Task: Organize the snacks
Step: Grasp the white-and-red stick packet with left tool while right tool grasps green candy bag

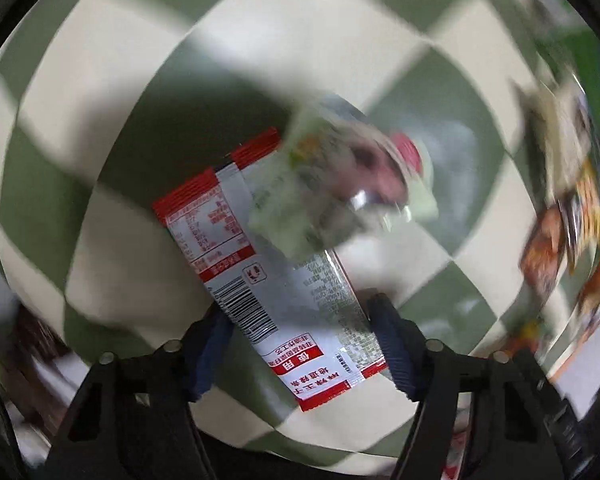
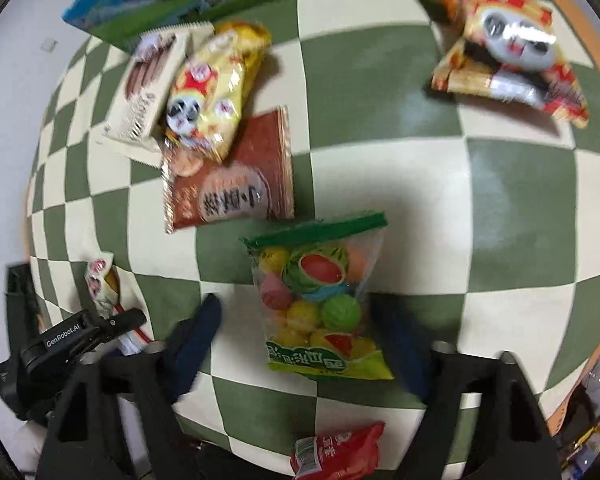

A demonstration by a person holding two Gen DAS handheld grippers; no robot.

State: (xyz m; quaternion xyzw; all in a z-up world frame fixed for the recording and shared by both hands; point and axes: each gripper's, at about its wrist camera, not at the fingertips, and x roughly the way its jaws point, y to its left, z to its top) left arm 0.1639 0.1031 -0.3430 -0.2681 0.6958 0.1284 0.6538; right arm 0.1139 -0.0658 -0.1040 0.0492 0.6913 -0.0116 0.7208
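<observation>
Snacks lie scattered on the checked cloth (image 2: 380, 92). Left gripper (image 1: 300, 316) pinches a red-and-white packet (image 1: 260, 264), probably to carry it. Right gripper (image 2: 300, 320) gapes empty around the fruit-candy bag (image 2: 320, 300); pile (image 2: 204, 120) at ten o'clock.

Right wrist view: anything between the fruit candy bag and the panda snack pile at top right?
Nothing: only bare checkered cloth between the fruit candy bag and the panda snack pile.
</observation>
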